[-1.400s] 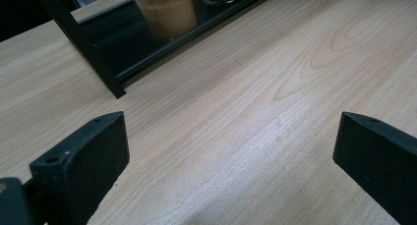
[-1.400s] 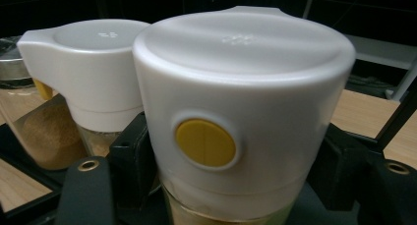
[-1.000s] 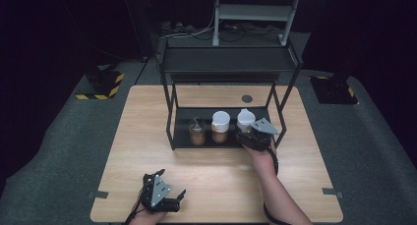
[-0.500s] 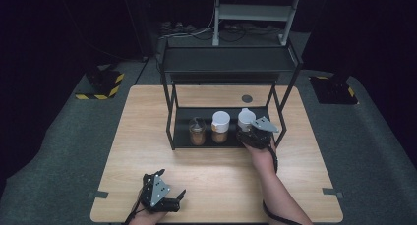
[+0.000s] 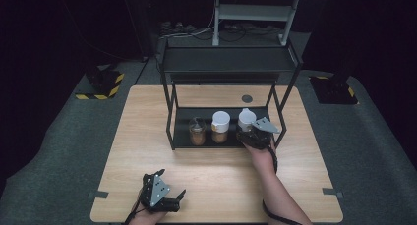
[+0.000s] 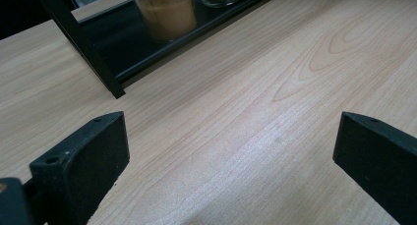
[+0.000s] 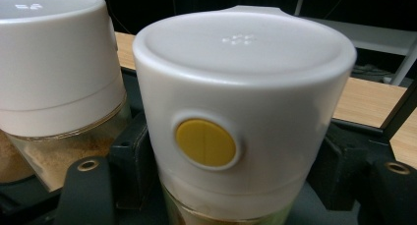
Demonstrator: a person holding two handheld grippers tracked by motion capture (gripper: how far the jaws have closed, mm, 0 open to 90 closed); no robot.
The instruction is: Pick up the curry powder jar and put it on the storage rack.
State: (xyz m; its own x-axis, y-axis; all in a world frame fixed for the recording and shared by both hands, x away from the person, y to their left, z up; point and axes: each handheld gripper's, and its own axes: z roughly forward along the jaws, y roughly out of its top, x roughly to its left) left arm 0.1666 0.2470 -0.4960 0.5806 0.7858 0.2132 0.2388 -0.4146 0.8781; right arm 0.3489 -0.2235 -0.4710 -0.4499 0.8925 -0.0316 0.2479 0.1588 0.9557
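A black two-tier rack (image 5: 171,112) stands on the wooden table (image 5: 147,136). Its lower shelf carries three jars of brown powder. The right jar (image 5: 246,118) (image 7: 241,117) has a white cap with a yellow button, and my right gripper (image 5: 245,131) (image 7: 236,185) is shut on its glass body. Beside it stand a second white-capped jar (image 5: 220,126) (image 7: 54,68) and a jar without a cap (image 5: 197,131) (image 6: 167,11). My left gripper (image 5: 178,199) (image 6: 231,136) rests open near the table's front edge, with bare wood between its jaws.
The rack's upper shelf (image 5: 226,60) roofs over the jars, and its thin front posts (image 6: 83,48) frame the lower shelf. A small dark round disc (image 5: 247,98) sits in the tabletop behind the rack. Grey floor surrounds the table.
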